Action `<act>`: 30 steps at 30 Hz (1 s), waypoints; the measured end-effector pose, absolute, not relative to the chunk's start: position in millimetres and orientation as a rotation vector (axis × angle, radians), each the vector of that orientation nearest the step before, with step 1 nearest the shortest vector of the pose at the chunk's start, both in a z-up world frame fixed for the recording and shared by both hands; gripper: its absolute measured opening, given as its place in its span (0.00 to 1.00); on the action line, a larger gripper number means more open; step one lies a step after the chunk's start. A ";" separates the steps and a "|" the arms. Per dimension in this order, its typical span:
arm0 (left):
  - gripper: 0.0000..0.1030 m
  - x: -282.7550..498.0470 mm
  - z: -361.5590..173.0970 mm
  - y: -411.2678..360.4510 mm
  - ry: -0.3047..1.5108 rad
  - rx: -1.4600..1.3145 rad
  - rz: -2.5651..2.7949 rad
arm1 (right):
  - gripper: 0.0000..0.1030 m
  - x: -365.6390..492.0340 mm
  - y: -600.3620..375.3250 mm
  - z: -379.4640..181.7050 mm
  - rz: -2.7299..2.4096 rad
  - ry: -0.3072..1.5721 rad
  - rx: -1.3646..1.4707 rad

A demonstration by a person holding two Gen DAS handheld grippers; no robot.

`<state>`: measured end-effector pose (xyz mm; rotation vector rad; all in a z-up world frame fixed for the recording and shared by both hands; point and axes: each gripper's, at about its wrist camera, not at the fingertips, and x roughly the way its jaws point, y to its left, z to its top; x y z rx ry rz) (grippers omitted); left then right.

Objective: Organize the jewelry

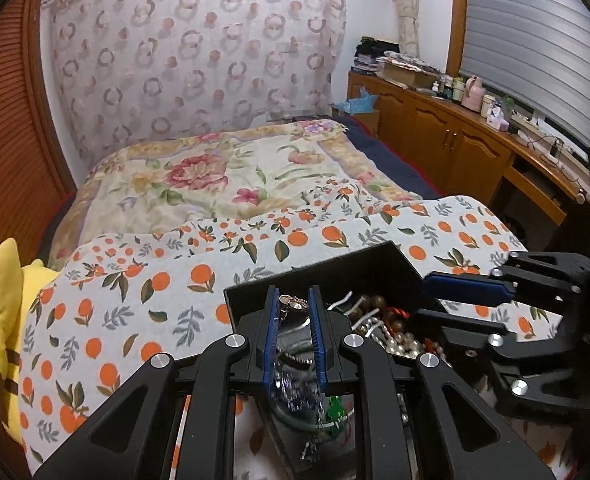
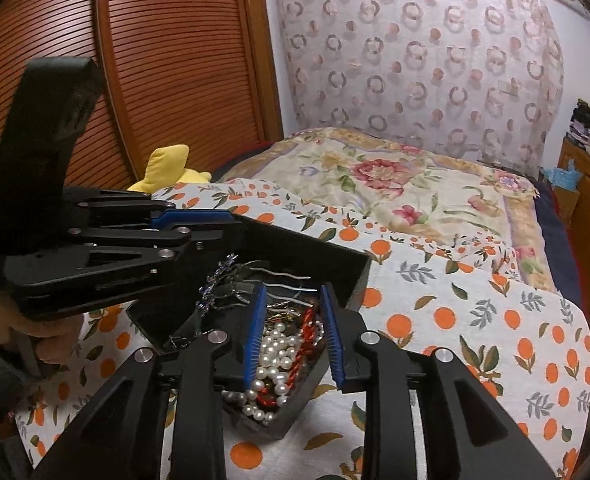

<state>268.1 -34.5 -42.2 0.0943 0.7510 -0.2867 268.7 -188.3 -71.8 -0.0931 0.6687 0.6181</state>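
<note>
Both grippers over the black jewelry box, left one lifting a silver chain

The left gripper (image 1: pixel 295 332) is clamped on a silver chain (image 1: pixel 293 303) that hangs down into the black jewelry box (image 1: pixel 315 272) on the orange-print bedspread (image 1: pixel 135 300). The right gripper (image 2: pixel 293 334), fingers apart and empty, hovers straight above the pearl necklace (image 2: pixel 273 360) and red cord (image 2: pixel 301 350); these lie directly below and between its blue pads (image 2: pixel 255 332), nearer this hand.
</note>
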 end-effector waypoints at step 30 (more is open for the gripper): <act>0.93 186.2 -39.6 -9.5 0.688 0.044 -0.117 | 0.98 211.2 -220.9 -65.2 0.366 0.607 -0.030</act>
